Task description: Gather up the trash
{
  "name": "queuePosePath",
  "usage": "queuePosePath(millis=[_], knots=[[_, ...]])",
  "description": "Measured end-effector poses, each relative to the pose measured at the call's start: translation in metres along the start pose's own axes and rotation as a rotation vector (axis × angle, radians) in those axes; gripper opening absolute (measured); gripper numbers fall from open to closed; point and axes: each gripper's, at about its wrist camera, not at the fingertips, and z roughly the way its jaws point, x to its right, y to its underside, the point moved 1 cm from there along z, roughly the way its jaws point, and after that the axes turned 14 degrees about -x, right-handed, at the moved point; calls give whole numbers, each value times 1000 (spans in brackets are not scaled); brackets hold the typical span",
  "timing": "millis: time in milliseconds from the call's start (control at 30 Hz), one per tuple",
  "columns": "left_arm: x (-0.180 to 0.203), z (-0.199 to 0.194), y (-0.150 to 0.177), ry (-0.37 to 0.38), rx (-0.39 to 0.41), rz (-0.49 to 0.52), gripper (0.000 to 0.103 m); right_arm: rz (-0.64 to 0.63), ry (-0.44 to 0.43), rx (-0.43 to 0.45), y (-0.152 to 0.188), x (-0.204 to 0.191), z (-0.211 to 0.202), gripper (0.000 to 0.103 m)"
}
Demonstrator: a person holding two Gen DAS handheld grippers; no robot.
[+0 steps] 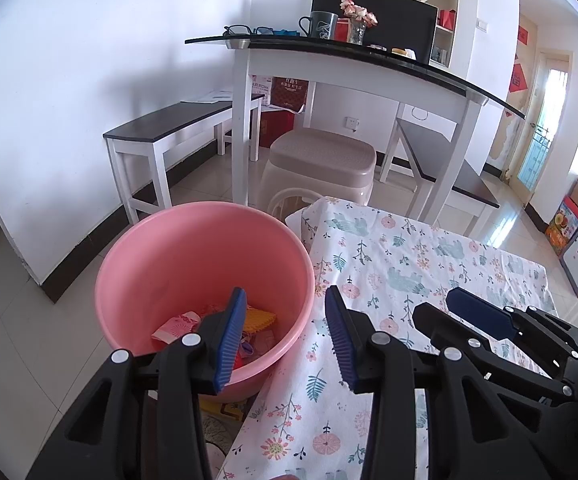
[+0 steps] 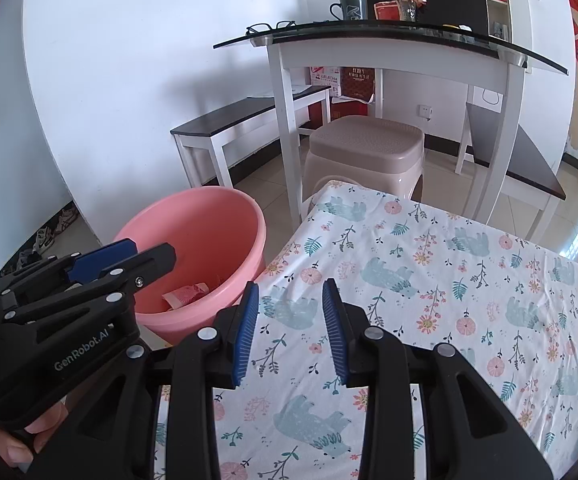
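Just beyond the left tongs (image 1: 285,334), partly under the left blue pad, a pink bucket (image 1: 169,256) holds the trash (image 1: 217,330): a crumpled pink-and-white patterned wrapper, a yellow ridged piece and other bright scraps on its bottom. The left tongs are spread, nothing between them. The right tongs (image 2: 291,330) are also released and empty, over a floral cloth (image 2: 429,280) covering the bench. Farther off stands a beige stool (image 2: 365,148).
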Motion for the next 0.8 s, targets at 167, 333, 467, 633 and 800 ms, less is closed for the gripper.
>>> queuePosePath(millis=[167,333,467,633,800], knots=[[2,3,0,4,-5,6,40,-1,0,-2,0,0,0,34],[2,3,0,5,-7,8,40,3,-2,-5,2,1,2,34],[2,3,0,5,-9,5,40,3,-2,-5,2,1,2,34],[3,4,1,5,-8,5,40,3,-2,-6,2,1,2,34],[3,4,1,4,-8,5,40,3,-2,-6,2,0,2,34]])
